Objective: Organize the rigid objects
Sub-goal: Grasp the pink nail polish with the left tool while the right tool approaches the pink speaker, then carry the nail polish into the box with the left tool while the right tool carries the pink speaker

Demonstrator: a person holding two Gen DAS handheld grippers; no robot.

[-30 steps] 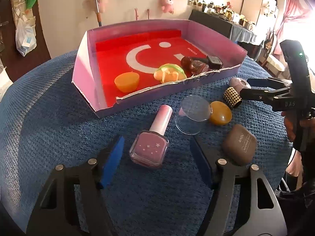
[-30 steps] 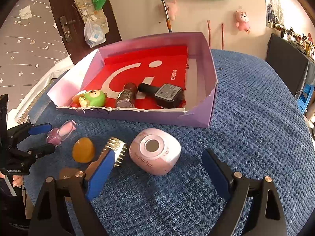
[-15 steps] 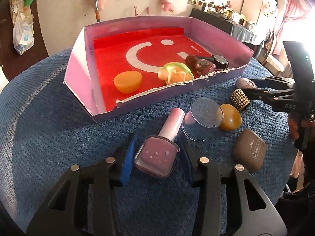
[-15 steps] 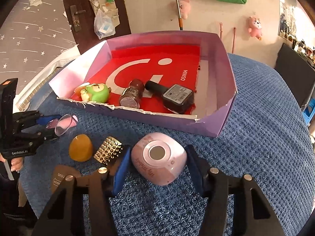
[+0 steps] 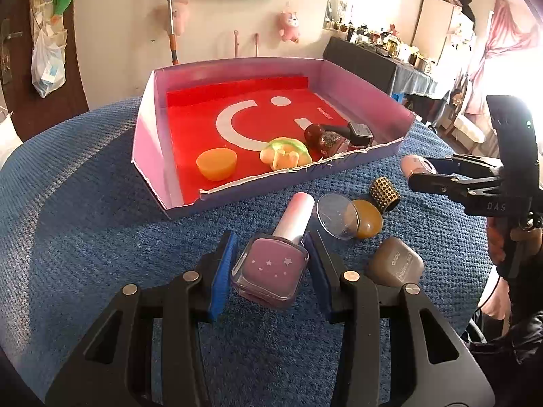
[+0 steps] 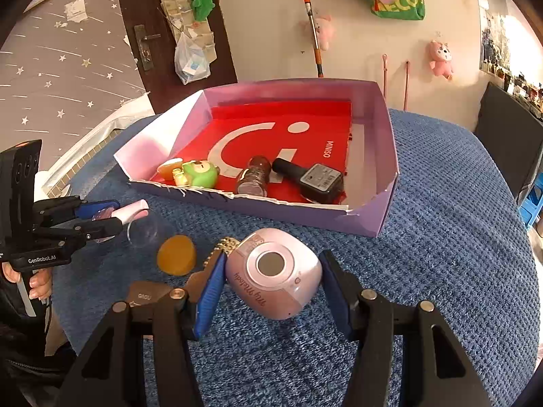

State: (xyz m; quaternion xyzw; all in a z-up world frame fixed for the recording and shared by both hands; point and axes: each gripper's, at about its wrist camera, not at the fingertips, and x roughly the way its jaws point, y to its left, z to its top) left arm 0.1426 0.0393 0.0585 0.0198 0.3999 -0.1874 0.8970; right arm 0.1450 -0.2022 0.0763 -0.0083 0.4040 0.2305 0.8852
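- Between the left gripper (image 5: 271,268)'s blue pads, at about 6 o'clock in its own view, the pink nail polish bottle (image 5: 271,271) is pinched across its square glass body, with its pale cap pointing toward 12 o'clock at the box.
- Risk, as I judge it: the pads hold smooth glass sides, so the bottle could pivot or slip out while carried over the torn near wall of the cardboard box (image 5: 149,156).
- The clear plastic dome (image 5: 334,217) and amber egg-shaped piece (image 5: 366,218) lie just beside the cap at 2 o'clock; a sideways swing could knock them.
- The right gripper (image 6: 273,279) is clamped on the pink rounded "My Melody" gadget (image 6: 275,271), at 6 o'clock in the right wrist view; both sets of tongs have just finished closing onto their loads.
- That gadget is curved and tilted in the grip, so I think it could squirt out if squeezed off-centre; the gold studded cylinder (image 6: 225,246) sits touching or almost touching the left pad and may be dragged.
- The brown flat case (image 5: 397,263) lies on the blue cloth (image 5: 85,220) at 3 o'clock of the bottle.
- Box contents, along its near wall: an orange cup-shaped piece (image 5: 216,166), a green-and-yellow toy figure (image 5: 285,154), a glittery brown polish bottle (image 6: 254,176) and a dark polish bottle (image 6: 312,179); the rest of its red floor is bare.
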